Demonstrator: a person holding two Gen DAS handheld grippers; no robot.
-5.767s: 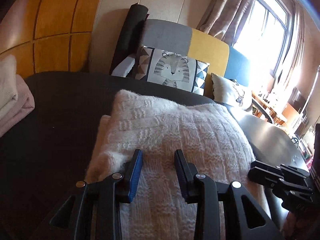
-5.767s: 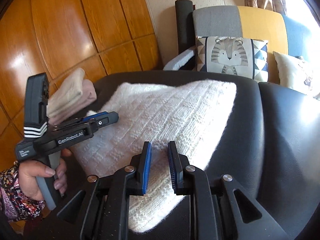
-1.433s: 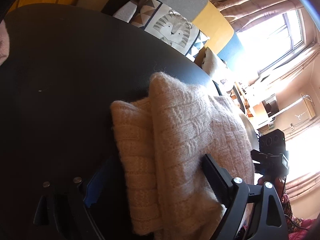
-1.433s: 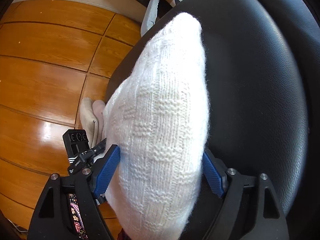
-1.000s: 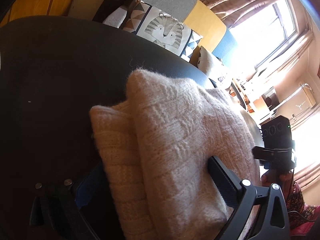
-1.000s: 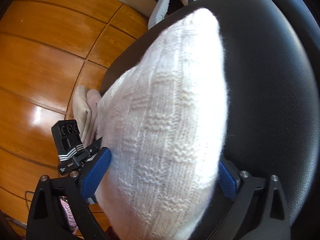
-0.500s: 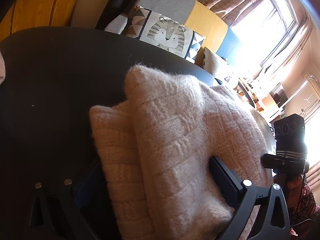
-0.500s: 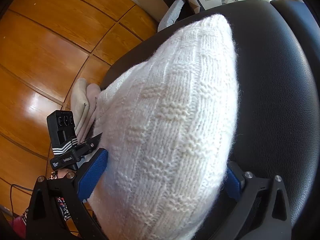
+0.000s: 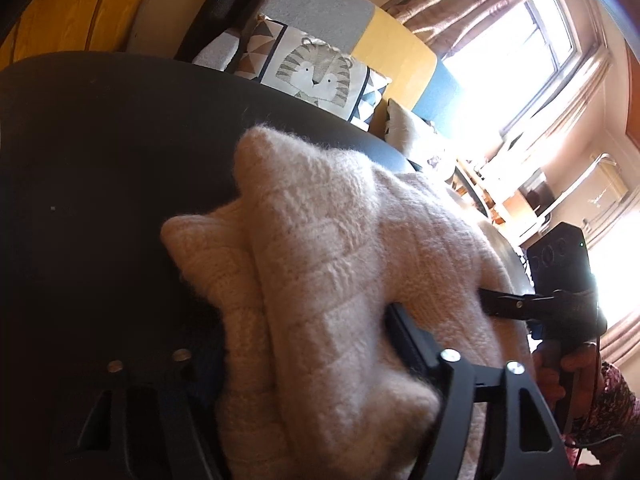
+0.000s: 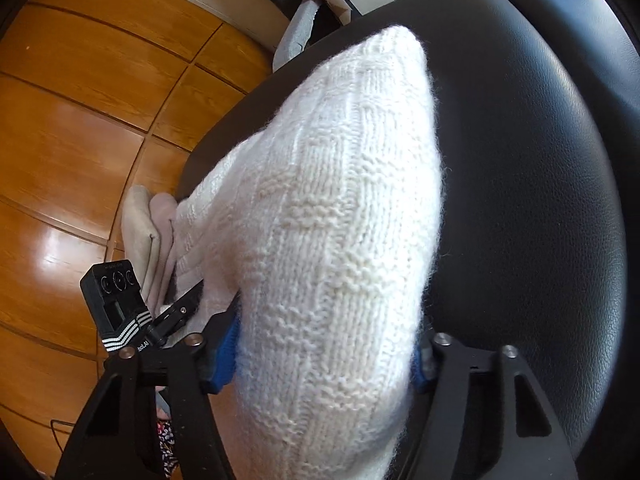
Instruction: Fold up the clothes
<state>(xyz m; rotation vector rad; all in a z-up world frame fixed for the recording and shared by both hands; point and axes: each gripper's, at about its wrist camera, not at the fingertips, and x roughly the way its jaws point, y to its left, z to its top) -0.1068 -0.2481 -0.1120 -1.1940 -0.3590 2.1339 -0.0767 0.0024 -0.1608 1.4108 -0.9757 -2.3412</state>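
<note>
Nearest, the right gripper [image 10: 320, 356] is closing on the folded white sweater [image 10: 332, 220], its blue pads pressing the bundle; the left gripper [image 9: 304, 360] clamps the other end. Both hold it above the black surface [image 10: 540, 160]. Uneven squeezing could let the thick fold spring apart.

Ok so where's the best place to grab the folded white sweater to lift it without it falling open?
Probably the two near ends of the sweater, one gripper each, coming in low from the near edge. It's a thick folded bundle, so jaws spanning every layer should keep it together. The right gripper is closing around one end.
</note>
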